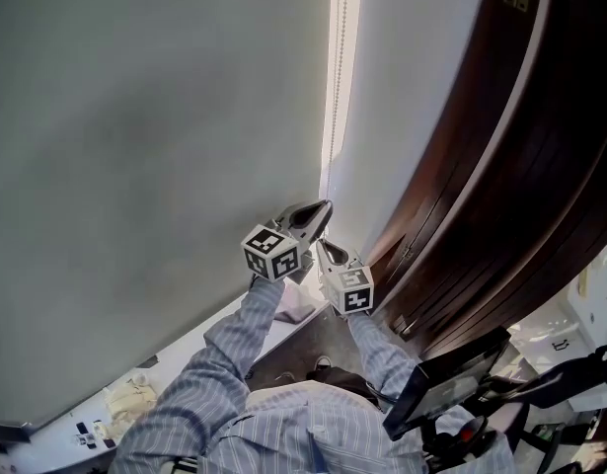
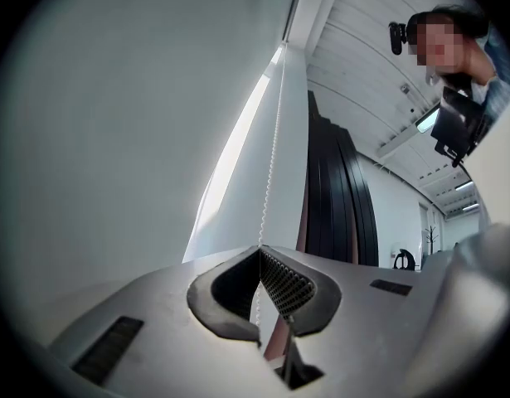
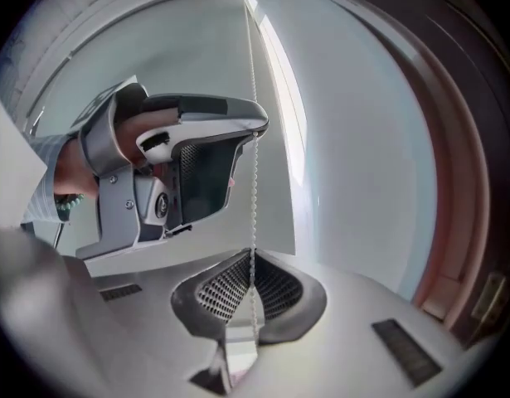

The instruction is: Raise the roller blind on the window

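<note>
The grey roller blind point(image 1: 135, 166) hangs down over the window, with a bright strip of daylight along its right edge. A white bead chain point(image 1: 333, 87) runs down that strip. My left gripper point(image 1: 325, 207) is shut on the chain, and in the left gripper view the chain point(image 2: 271, 152) goes up from the closed pads point(image 2: 281, 284). Just below it, my right gripper point(image 1: 321, 246) is shut on the same chain. The right gripper view shows the chain point(image 3: 254, 197) taut between the right gripper point(image 3: 252, 257) and the left gripper point(image 3: 261, 129) above.
A dark wooden curved panel point(image 1: 520, 166) stands close on the right. The white window sill point(image 1: 214, 339) runs below the blind, with a crumpled cloth point(image 1: 135, 393) on it. A black device point(image 1: 451, 383) sits at lower right near my striped sleeves.
</note>
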### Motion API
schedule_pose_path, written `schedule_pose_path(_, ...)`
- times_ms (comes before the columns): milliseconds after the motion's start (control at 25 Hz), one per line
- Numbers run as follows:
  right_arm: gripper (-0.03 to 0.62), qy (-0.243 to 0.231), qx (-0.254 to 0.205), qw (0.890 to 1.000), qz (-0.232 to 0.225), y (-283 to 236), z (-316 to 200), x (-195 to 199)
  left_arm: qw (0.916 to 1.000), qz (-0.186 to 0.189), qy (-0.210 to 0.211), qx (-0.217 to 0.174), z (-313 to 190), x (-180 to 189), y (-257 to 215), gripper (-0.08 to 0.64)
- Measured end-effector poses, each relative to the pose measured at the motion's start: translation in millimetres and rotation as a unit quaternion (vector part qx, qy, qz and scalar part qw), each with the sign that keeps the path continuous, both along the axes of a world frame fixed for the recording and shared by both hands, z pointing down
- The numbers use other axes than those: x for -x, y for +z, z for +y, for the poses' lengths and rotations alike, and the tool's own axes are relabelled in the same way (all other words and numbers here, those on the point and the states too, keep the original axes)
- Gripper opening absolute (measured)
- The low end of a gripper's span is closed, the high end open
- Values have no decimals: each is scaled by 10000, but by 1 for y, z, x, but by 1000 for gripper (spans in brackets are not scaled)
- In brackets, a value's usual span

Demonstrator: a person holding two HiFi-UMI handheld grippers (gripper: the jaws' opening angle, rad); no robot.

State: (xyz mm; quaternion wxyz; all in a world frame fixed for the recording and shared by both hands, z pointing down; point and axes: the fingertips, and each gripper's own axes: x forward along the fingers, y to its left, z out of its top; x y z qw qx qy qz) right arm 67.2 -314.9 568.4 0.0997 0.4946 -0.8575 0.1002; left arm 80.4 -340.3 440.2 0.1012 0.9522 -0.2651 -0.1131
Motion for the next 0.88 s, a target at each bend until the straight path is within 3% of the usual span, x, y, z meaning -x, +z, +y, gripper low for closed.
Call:
schedule_pose_path(200, 15, 74, 768, 9969, 144, 76, 24, -1, 9972, -308, 69, 678, 18, -1, 78, 6)
schedule_pose_path(400, 17, -262, 648, 9972, 265, 65, 25, -3, 9966, -258, -51, 775, 9, -1, 80, 6)
schedule_pose_path(520, 35, -282, 408, 9987, 100, 23, 23, -18, 9965, -357, -124, 749, -1, 6, 79, 6)
schedule_pose_path(640, 78, -545, -227, 9982, -106, -48, 15, -26, 9964, -339, -167, 759, -6, 12, 80, 6)
schedule_pose_path(880, 97, -1160, -1774, 9772, -101, -239, -6, -3, 9968, -330, -94, 720, -3, 12, 79, 6)
